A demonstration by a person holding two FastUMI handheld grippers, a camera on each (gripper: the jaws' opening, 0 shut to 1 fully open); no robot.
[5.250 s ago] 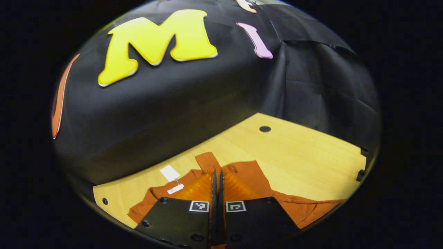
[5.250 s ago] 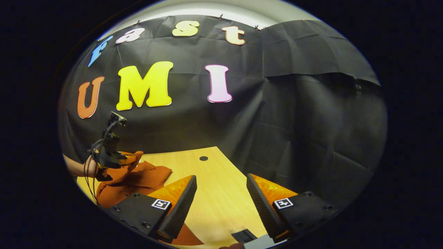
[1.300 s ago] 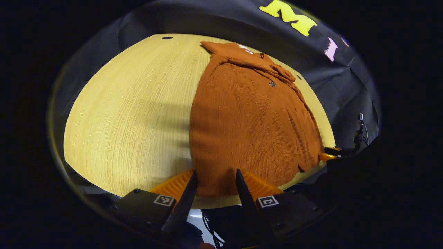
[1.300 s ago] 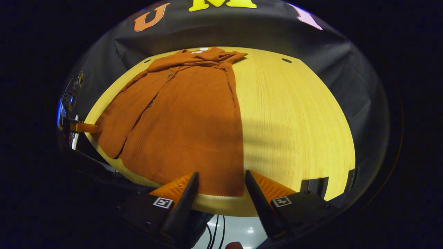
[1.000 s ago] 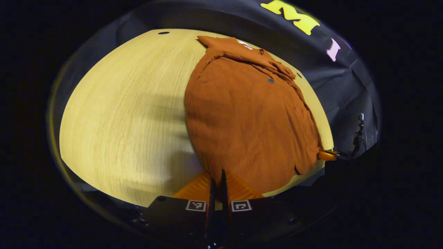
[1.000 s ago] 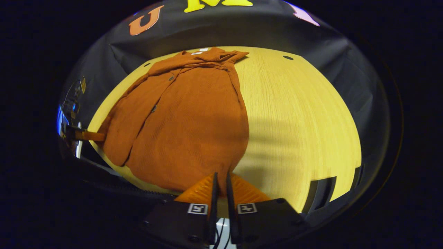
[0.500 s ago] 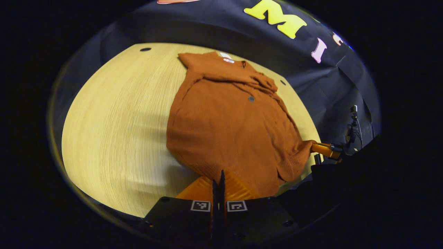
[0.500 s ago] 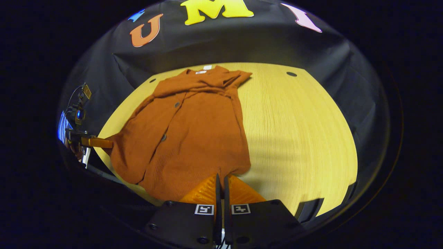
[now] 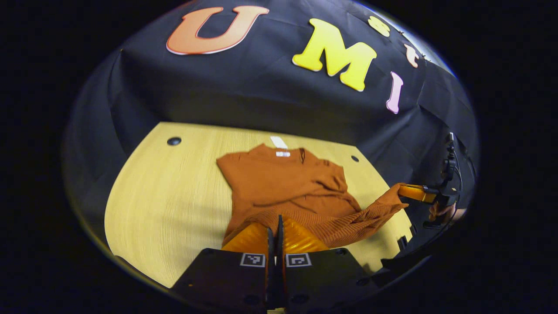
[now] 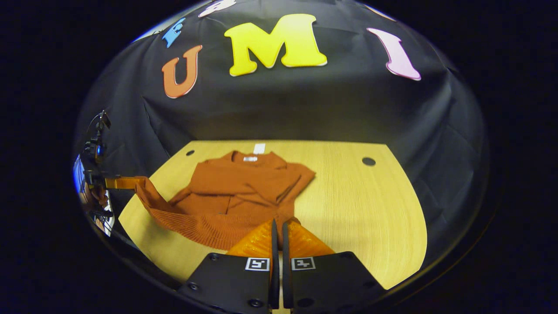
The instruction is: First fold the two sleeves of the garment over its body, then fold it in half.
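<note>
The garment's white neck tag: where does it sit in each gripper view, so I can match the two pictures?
Left gripper view: the white neck tag lies at the garment's far edge, just above centre.
Right gripper view: the tag is at the collar, slightly left of centre, on the table.
Shared landmark: the lifted ribbed hem stretched between both shut grippers.

— How does the left gripper (image 9: 274, 226) stand?
— Fingers pressed together, pinching the garment's hem (image 9: 305, 220), raised.
— And the right gripper (image 10: 278, 231)?
— The same: fingers closed on the hem's other corner, level with its partner, well apart.
</note>
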